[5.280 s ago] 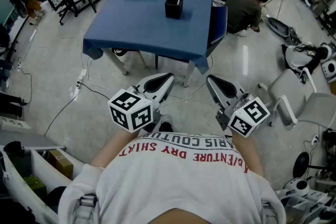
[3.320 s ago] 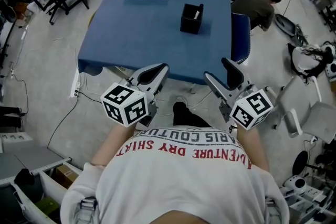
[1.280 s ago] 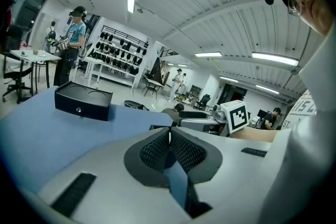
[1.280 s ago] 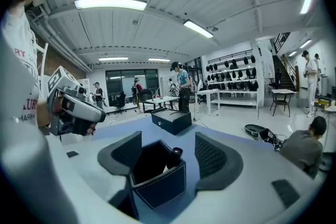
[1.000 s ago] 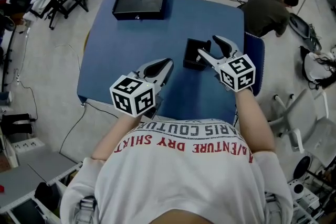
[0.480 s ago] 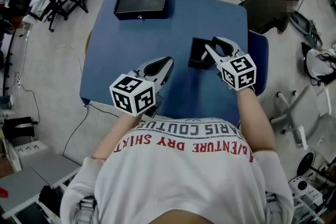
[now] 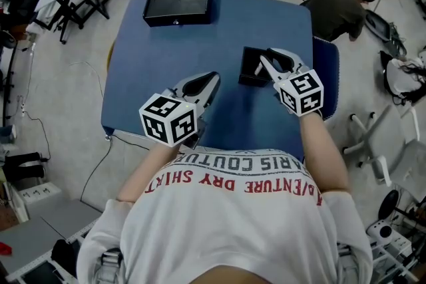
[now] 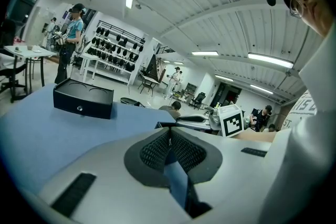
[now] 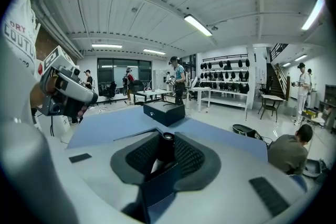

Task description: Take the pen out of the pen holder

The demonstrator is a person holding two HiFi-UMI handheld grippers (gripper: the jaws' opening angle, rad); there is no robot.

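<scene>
My head camera looks steeply down on the blue-clothed table [image 7: 173, 50] from high above. Each gripper camera rides low behind its own jaws, close over the cloth, facing twelve o'clock. All three share the flat black box [image 7: 178, 4]. The left gripper [image 7: 212, 81] view also catches the right gripper [image 7: 265, 58] near three o'clock.

Blue table [image 7: 173, 56], black pen holder [image 7: 247, 70], black box [image 7: 178, 4]

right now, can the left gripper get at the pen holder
Probably yes: only bare blue tablecloth lies between the left gripper and the pen holder. But the right gripper is over it, its jaws having just been closing on the pen between them, so the top is crowded.
</scene>
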